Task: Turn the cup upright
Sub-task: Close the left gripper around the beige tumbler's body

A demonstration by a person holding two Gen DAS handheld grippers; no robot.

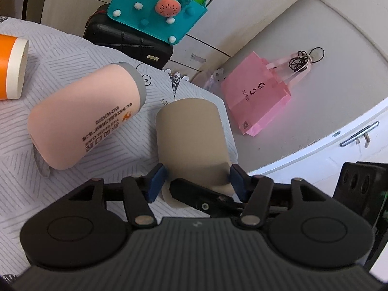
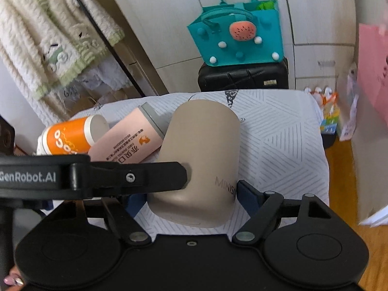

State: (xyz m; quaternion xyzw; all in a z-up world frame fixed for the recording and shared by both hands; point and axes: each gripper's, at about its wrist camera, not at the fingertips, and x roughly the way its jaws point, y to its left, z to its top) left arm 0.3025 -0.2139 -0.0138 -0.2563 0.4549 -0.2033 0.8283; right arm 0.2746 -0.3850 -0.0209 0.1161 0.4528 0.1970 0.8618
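Beige cup sits between both tools' spread fingers.

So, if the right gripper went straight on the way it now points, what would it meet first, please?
The beige cup, almost at once: it already sits between the right gripper's open jaws, with the left gripper's finger against its side. Beyond it lies patterned cloth.

The left tool reaches forward with its blue pads spread wide; the right tool does likewise, its pads apart, with the left one's black finger crossing before it
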